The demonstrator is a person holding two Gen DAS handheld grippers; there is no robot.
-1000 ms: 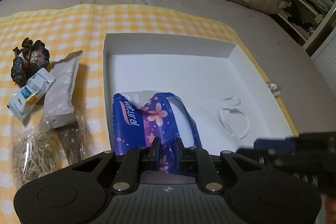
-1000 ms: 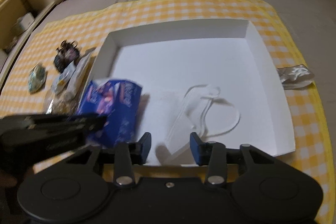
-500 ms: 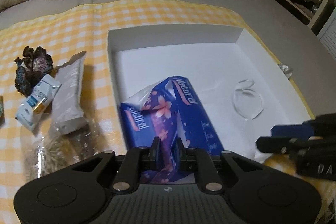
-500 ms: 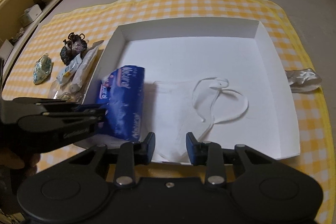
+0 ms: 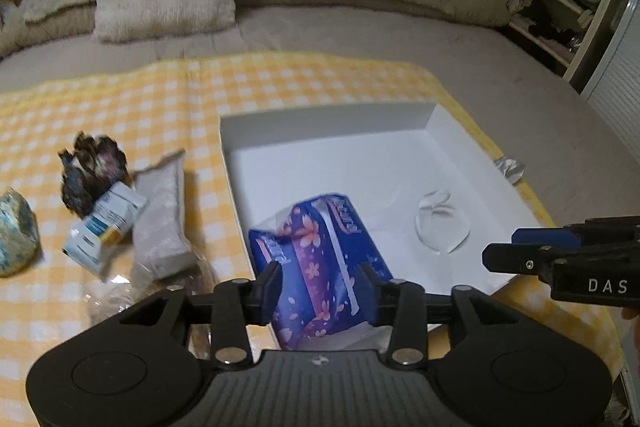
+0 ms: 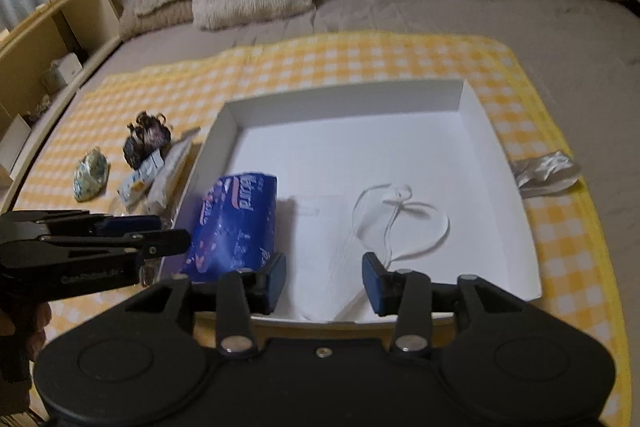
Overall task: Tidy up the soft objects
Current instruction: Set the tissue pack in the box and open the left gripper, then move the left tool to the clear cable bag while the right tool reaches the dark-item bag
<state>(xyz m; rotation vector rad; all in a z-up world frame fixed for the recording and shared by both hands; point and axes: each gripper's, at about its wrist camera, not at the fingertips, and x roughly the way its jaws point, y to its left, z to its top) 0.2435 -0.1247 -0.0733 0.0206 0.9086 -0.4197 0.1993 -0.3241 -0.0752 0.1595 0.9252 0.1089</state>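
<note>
The jaws of the left gripper (image 5: 318,287) are opening off the tissue pack (image 5: 320,259) now lying in the white box (image 6: 344,115) beside the face mask (image 6: 396,223), the right gripper (image 6: 324,283) is opening empty, and five items on the checked cloth (image 5: 120,99) are waiting.

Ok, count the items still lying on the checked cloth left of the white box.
5: floral pouch farthest left, dark scrunchie, small carton, grey packet beside the white box, clear bag nearest. More may be hidden.

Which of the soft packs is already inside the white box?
The blue floral tissue pack, lying at the white box's left wall. The grey pouch and the small blue-and-white packet lie outside on the checked cloth.
</note>
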